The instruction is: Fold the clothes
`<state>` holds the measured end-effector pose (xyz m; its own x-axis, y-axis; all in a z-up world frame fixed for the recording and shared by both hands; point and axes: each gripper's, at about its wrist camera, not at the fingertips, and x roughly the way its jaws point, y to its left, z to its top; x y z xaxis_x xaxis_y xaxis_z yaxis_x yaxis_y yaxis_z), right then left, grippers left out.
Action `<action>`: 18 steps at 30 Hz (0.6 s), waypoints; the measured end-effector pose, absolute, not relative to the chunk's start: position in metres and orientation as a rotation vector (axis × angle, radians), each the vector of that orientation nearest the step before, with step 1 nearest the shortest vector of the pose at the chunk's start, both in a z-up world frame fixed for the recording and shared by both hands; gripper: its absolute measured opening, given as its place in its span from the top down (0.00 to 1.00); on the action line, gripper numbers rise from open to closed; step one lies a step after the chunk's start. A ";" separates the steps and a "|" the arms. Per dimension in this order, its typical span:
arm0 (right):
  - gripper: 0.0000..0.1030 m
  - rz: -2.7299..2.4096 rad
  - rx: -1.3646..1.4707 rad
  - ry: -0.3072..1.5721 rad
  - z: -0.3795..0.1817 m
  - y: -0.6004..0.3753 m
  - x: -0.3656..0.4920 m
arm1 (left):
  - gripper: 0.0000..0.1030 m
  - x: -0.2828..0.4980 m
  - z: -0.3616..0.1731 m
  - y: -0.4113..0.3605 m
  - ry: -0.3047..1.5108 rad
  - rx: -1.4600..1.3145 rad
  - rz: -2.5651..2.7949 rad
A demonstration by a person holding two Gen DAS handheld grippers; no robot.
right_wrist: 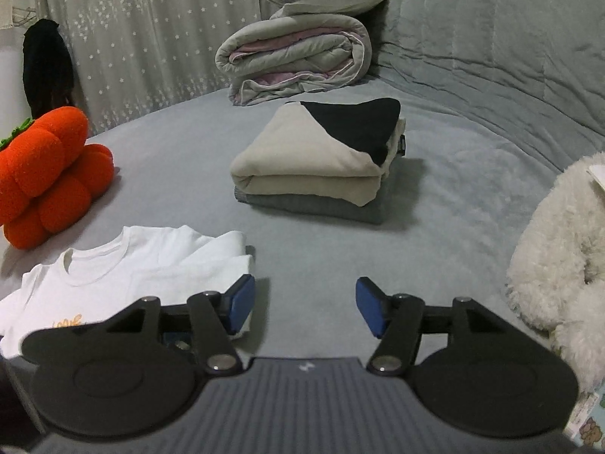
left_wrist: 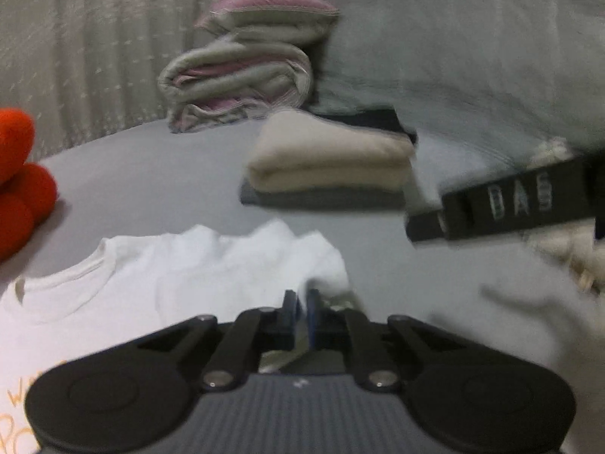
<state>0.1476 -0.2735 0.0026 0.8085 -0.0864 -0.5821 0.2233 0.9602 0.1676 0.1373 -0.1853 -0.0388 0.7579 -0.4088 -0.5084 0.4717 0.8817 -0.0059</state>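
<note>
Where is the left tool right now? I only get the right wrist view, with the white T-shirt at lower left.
Observer: The left tool is at the white T-shirt, on its bunched edge, away from the collar.
Operator: Open or shut?
Observer: Shut, with white fabric pinched in it.
Operator: Anything else near it?
Observer: A black strap lettered "DAS" crosses the right side of the left wrist view, blurred.
</note>
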 end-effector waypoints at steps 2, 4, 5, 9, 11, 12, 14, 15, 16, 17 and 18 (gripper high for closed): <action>0.39 -0.166 0.237 0.608 0.002 -0.274 0.147 | 0.95 0.137 -0.030 -0.170 0.506 0.043 -0.477; 0.39 -0.163 0.239 0.613 0.001 -0.274 0.148 | 0.95 0.139 -0.022 -0.154 0.499 -0.036 -0.467; 0.39 -0.161 0.240 0.616 0.001 -0.273 0.149 | 0.95 0.140 -0.018 -0.145 0.496 -0.074 -0.457; 0.39 -0.145 0.250 0.628 -0.002 -0.270 0.151 | 0.95 0.144 -0.009 -0.107 0.495 -0.204 -0.411; 0.39 -0.135 0.251 0.633 -0.002 -0.266 0.152 | 0.95 0.146 -0.006 -0.087 0.497 -0.268 -0.384; 0.39 -0.130 0.251 0.635 -0.003 -0.264 0.153 | 0.95 0.147 -0.005 -0.076 0.500 -0.298 -0.369; 0.39 -0.122 0.250 0.642 -0.004 -0.260 0.155 | 0.95 0.147 -0.005 -0.055 0.505 -0.350 -0.340; 0.39 -0.119 0.249 0.645 -0.004 -0.258 0.156 | 0.95 0.148 -0.005 -0.045 0.506 -0.371 -0.325; 0.39 -0.114 0.251 0.648 -0.005 -0.255 0.157 | 0.95 0.148 -0.006 -0.035 0.505 -0.387 -0.311; 0.39 -0.110 0.254 0.652 -0.005 -0.253 0.158 | 0.95 0.149 -0.007 -0.025 0.505 -0.401 -0.297; 0.39 -0.104 0.256 0.655 -0.006 -0.251 0.159 | 0.95 0.151 -0.007 -0.016 0.503 -0.409 -0.282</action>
